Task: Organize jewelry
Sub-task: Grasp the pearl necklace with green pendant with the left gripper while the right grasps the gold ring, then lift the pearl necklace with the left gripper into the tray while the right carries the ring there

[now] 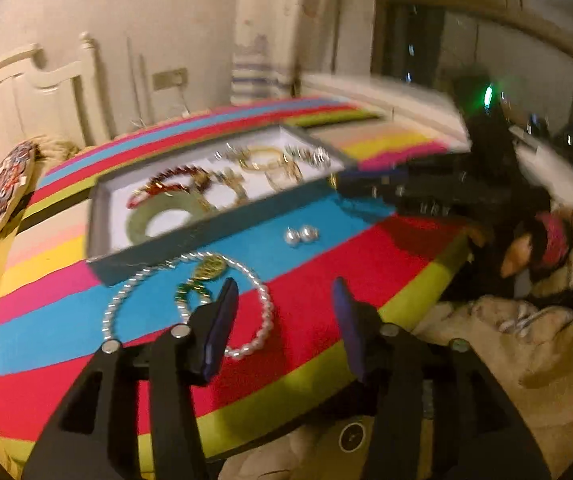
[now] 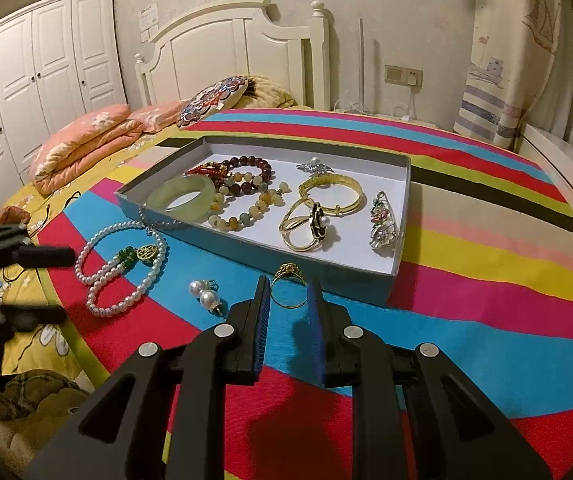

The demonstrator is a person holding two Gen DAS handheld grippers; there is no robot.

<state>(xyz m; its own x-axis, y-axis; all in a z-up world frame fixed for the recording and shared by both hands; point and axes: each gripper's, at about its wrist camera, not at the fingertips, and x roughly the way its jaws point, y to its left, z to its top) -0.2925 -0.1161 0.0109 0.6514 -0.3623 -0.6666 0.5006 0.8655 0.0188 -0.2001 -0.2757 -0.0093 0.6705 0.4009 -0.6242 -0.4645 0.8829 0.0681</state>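
A grey jewelry tray with a white floor lies on the striped bedspread and holds a jade bangle, bead bracelets, gold bangles and brooches. The tray also shows in the left wrist view. A pearl necklace with a gold pendant lies left of the tray, also in the left wrist view. Pearl earrings lie beside it. My right gripper is shut on a gold ring just in front of the tray. My left gripper is open above the necklace's right side.
The striped bedspread covers the bed. Folded pink quilts and a patterned cushion lie near the headboard. A beige blanket lies off the bed's edge. My right gripper shows blurred in the left wrist view.
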